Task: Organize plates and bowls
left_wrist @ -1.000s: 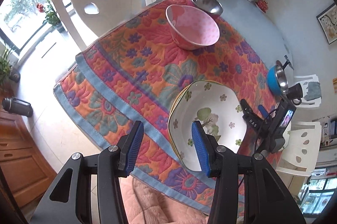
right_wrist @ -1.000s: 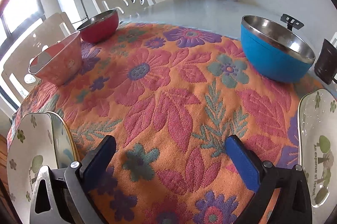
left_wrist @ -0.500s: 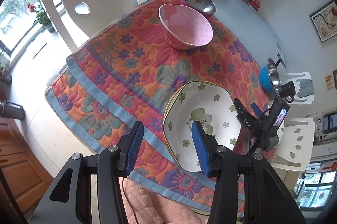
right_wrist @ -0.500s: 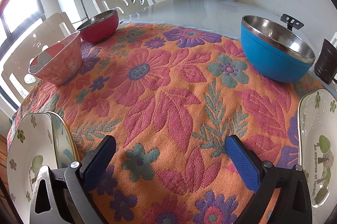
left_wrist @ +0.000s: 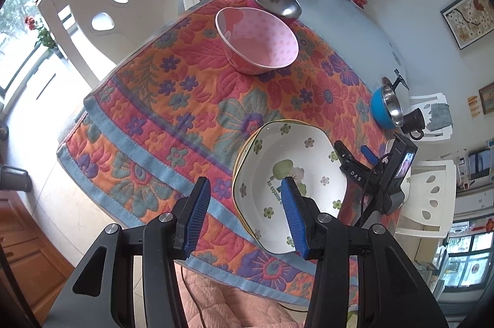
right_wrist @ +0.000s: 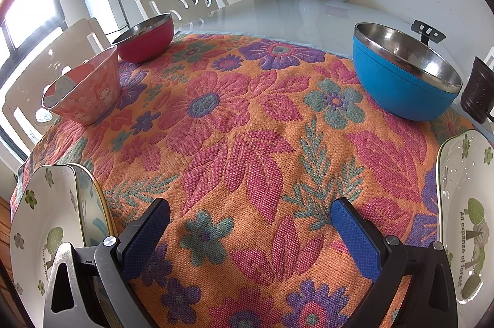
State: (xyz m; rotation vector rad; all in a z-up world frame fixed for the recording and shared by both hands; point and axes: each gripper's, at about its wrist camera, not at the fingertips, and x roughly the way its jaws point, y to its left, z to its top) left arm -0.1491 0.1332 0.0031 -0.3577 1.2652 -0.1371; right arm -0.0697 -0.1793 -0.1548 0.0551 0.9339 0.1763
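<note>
Left hand-held gripper (left_wrist: 245,212): jaws part-open, gripping nothing. It hovers over the near left corner of the worktop (right_wrist: 302,10), above the near rim of a stack of plates.

Stacked plates (left_wrist: 296,170): glazed white ceramic, softly octagonal, shallow, printed with green flowers and a tree; a yellow-rimmed plate shows beneath the top one. The stack sits at the near left edge of the floral cloth (right_wrist: 247,143), a thick woven textile in orange, pink and purple with a blue border.

Pink bowl (left_wrist: 257,39): squarish, dotted inside, cartoon print outside, probably melamine; far left.

Red bowl (right_wrist: 145,38): round, steel-lined, just behind the pink one, apparently touching it.

Right hand-held gripper (right_wrist: 250,232): jaws spread wide, empty, resting low over bare cloth at near centre.

Blue bowl (right_wrist: 404,75): round, steel-lined, far right, beside a dark mug (right_wrist: 477,95).

Single matching plate (right_wrist: 466,220): near right edge, well apart from the stack.

Step in hand, as judged: gathering like with like. To lift the stack, one pad should go inside the rim and one outside, closing squarely; glazed ceramic is likely slippery and heavy, so a shallow bite could let it tip.
</note>
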